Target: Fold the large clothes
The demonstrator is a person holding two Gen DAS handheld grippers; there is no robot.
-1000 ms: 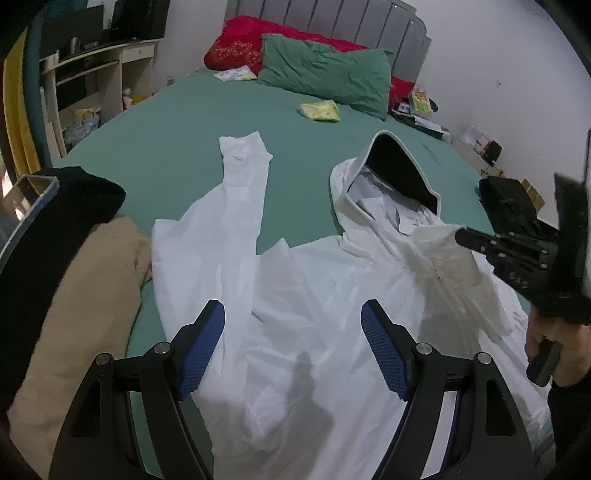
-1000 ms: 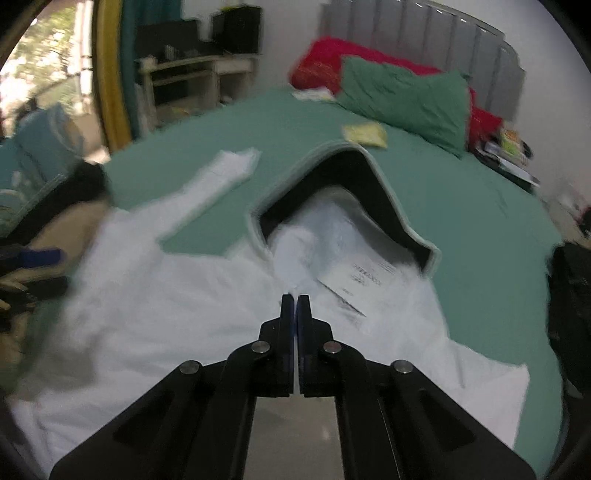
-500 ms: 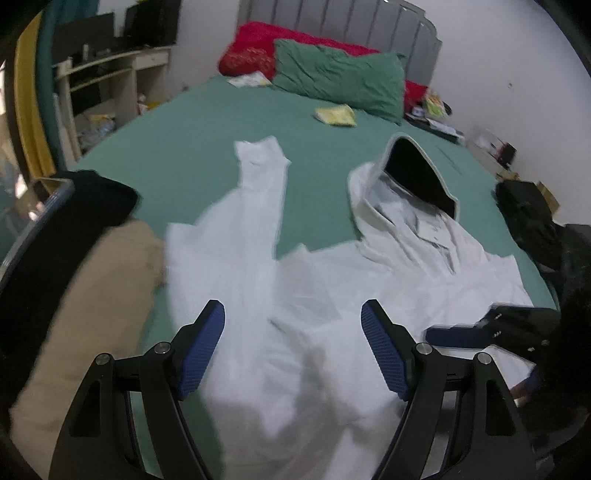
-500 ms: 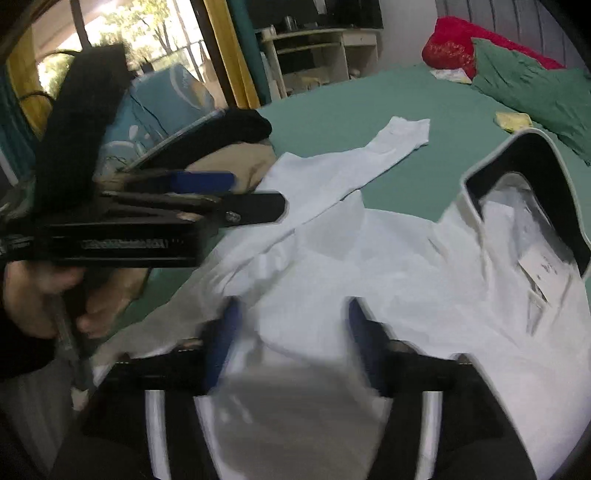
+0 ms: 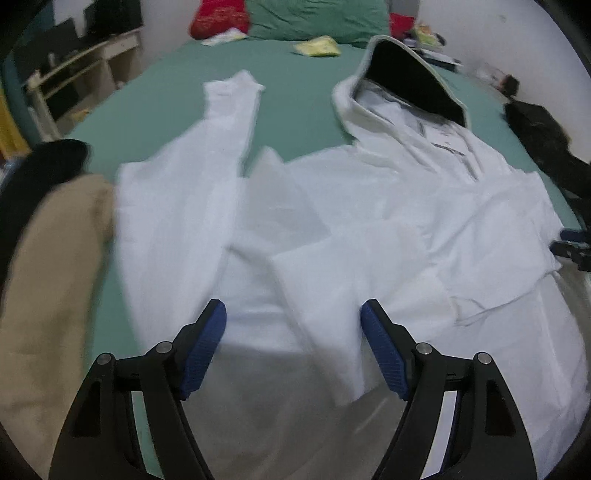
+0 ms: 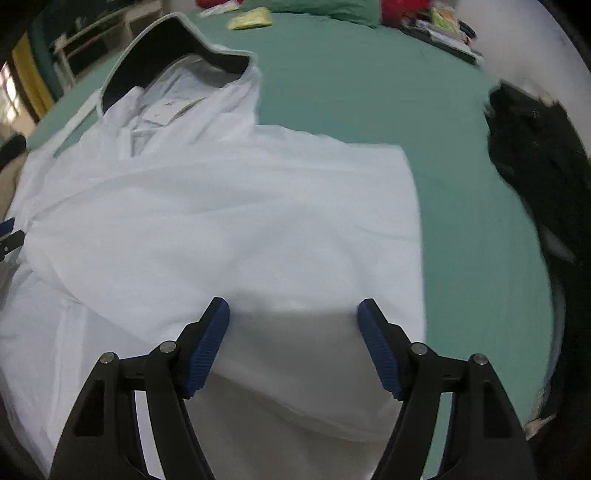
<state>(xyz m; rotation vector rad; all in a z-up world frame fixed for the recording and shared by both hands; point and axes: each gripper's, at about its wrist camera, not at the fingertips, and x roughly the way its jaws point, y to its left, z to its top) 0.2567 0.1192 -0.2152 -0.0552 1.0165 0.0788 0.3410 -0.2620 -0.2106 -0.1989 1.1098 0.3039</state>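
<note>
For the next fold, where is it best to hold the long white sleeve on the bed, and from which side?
Probably at the sleeve cuff, the far free end lying flat on the green sheet. Come from above with the left hand-held gripper; it is open and nearer.

White hooded garments: one, spread on the bed, one long sleeve lying out flat
Beds: one, with a green sheet
Green pillows: one
Red pillows: at least one; a second red patch to the right of the green pillow may be part of it, cannot tell
Yellow packets on the sheet: one
Tan garments: one
Black garments: two, one at the left edge, one at the right edge
Grippers: two, each with two blue pads
</note>
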